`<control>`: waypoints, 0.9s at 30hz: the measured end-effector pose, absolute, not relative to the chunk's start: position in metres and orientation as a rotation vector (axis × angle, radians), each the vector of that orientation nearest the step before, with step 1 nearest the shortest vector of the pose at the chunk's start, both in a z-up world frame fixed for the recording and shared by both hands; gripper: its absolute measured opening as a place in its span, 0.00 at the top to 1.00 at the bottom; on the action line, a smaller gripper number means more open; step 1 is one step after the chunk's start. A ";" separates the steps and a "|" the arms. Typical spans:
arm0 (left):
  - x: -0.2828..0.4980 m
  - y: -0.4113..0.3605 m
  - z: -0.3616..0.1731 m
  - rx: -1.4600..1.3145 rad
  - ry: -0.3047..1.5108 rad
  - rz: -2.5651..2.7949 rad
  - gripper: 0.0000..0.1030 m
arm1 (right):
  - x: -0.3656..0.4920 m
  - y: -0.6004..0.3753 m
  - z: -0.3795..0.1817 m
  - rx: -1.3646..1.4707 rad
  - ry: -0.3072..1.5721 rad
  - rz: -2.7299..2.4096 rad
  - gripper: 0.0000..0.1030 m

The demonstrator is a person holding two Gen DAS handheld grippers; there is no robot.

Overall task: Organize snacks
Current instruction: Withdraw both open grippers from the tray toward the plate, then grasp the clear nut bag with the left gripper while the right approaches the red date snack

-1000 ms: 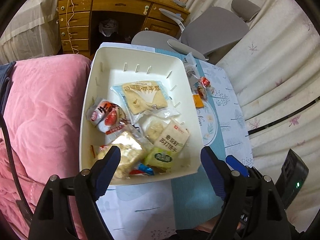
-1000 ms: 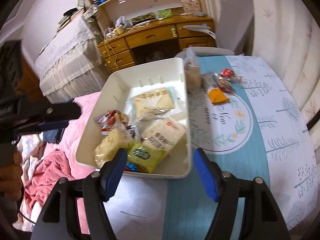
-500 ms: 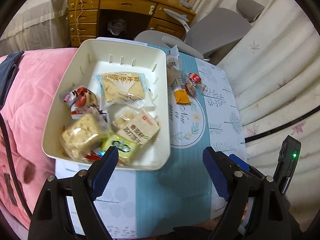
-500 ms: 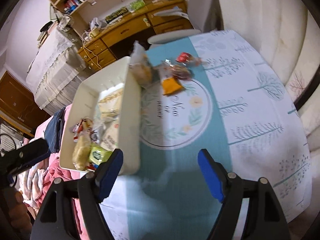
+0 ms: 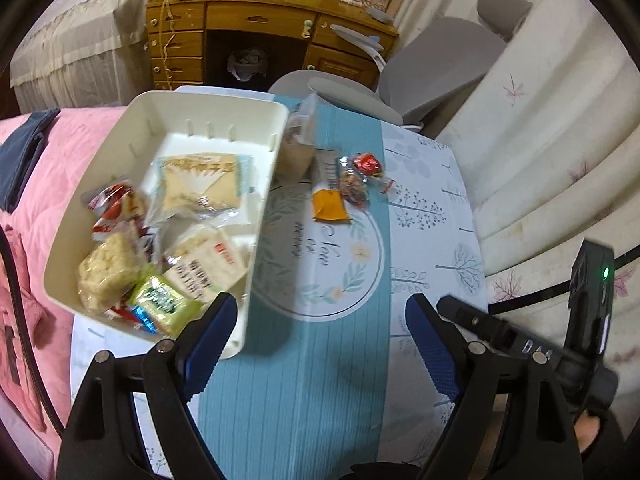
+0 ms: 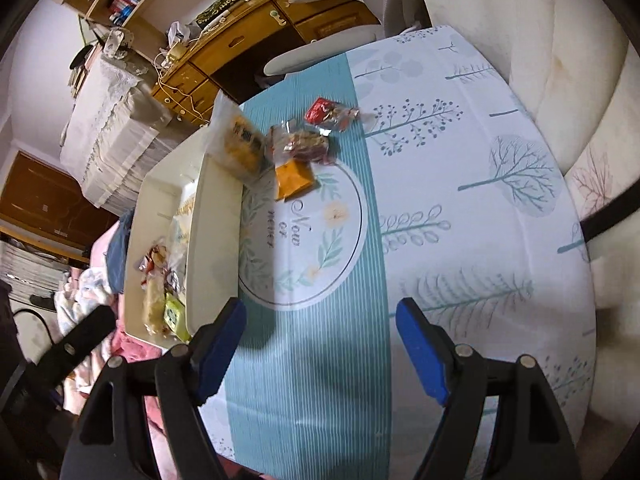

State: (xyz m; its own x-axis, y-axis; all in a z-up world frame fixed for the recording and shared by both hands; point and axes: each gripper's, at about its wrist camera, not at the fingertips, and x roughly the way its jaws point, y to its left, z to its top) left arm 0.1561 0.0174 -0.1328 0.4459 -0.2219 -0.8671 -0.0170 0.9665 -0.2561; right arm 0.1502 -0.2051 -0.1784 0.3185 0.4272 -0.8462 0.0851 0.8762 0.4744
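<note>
A white bin (image 5: 224, 104) holding several wrapped snacks stands on the table's left side; it also shows in the right wrist view (image 6: 212, 240). Loose snacks lie right of it: an orange packet (image 5: 329, 206) (image 6: 294, 178), a dark nut packet (image 5: 354, 186) (image 6: 304, 144), a red candy (image 5: 367, 162) (image 6: 320, 111) and a clear bag (image 5: 298, 140) (image 6: 238, 140) leaning on the bin. My left gripper (image 5: 320, 332) is open and empty above the teal cloth. My right gripper (image 6: 320, 336) is open and empty, well short of the loose snacks.
The table has a white and teal tree-print cloth (image 6: 460, 200). A pink bed cover (image 5: 48, 208) lies to the left. A grey chair (image 5: 436, 64) and a wooden desk (image 5: 256, 32) stand beyond the table. A cream padded wall (image 5: 540, 120) is at the right.
Both grippers have swung right, away from over the bin and toward the middle of the table. The bin now sits at the left of both views. Both jaws stayed open.
</note>
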 end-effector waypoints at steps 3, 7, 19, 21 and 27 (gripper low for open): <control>0.166 0.000 -0.132 -0.205 1.103 -0.141 0.17 | 0.168 -0.216 -0.175 0.509 1.253 0.246 0.24; 0.187 -0.022 -0.135 -0.149 1.093 -0.148 0.17 | 0.191 -0.226 -0.174 0.532 1.263 0.248 0.24; 0.254 -0.057 -0.169 -0.132 0.999 -0.103 0.17 | 0.275 -0.247 -0.190 0.586 1.302 0.192 0.24; 0.264 -0.061 -0.179 -0.130 0.980 -0.091 0.17 | 0.290 -0.248 -0.194 0.583 1.300 0.192 0.24; 0.295 -0.075 -0.214 -0.098 0.954 -0.046 0.17 | 0.331 -0.247 -0.214 0.575 1.306 0.204 0.24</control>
